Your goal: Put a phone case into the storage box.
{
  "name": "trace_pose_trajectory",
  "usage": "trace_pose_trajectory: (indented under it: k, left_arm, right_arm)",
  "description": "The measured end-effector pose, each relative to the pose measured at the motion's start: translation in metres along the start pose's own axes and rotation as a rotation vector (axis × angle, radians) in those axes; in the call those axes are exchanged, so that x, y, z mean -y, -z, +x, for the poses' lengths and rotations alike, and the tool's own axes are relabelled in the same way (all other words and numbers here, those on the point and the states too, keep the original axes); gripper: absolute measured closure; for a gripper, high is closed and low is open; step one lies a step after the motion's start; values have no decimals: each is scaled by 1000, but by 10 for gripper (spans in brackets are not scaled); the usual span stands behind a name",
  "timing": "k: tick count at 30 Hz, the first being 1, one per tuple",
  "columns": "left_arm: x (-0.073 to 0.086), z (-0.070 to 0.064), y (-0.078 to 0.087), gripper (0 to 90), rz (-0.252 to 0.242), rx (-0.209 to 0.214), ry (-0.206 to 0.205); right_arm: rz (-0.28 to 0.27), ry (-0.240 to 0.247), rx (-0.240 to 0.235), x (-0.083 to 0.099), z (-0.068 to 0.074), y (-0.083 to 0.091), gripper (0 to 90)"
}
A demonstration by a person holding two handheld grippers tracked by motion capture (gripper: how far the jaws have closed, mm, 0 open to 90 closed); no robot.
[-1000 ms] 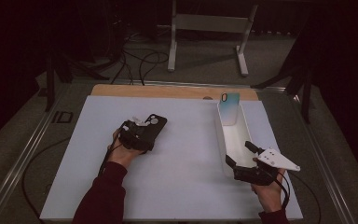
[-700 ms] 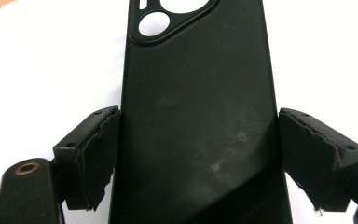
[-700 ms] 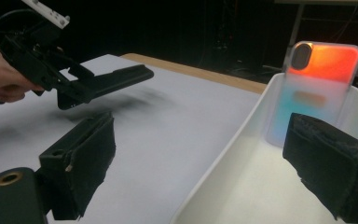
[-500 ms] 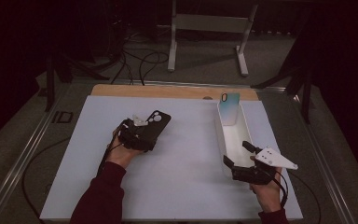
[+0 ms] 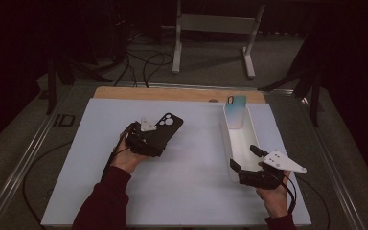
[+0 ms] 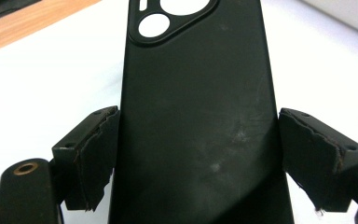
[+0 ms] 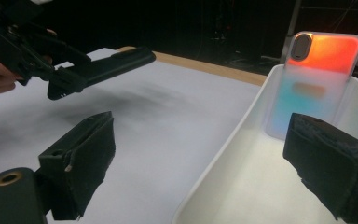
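Worktop [image 5: 196,191] from the high view: a white tray [image 5: 227,143] lies at 3 o'clock, a pastel phone case [image 5: 235,111] leaning upright against its far wall. Left claw [image 5: 149,138], at 9 o'clock, carries a black phone case [image 5: 164,132]. Right claw [image 5: 243,158] gapes at the tray's near end.

Left gripper view: both jaws press the black phone case's long edges.

Right gripper view: jaws stand wide apart, holding nothing, straddling the tray's left wall.

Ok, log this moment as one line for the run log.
left gripper: shut on black phone case, lifted above mat | right gripper: open at near end of white tray | colourful phone case: leaning at tray's far end
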State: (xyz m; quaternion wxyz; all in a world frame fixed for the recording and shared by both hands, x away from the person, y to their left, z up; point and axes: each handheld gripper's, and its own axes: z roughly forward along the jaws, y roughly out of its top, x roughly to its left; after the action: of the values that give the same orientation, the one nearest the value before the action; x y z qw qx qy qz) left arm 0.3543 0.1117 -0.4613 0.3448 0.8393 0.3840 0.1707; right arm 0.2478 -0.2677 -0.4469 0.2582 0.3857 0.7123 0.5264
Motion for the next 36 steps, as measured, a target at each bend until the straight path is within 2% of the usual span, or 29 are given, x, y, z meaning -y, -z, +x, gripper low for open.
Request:
trace_pose_trajectory:
  k: [8, 13, 18, 26, 36]
  left_arm:
    - [-7, -11, 7, 160, -33, 36, -58]
    - [-11, -17, 11, 160, -57, 66, -93]
    - [-14, -21, 12, 159, -60, 78, -122]
    - [-17, -29, 16, 159, -85, 119, -164]
    - [-23, -39, 21, 159, -102, 137, -210]
  right_arm:
    - [13, 0, -3, -3, 0, -1, 84]
    - [15, 17, -6, -6, 2, -3, 79]
    - [15, 18, -17, -11, 4, -6, 77]
    - [17, -7, -42, -18, 6, -15, 77]
    - [32, -14, -71, -25, 9, -24, 77]
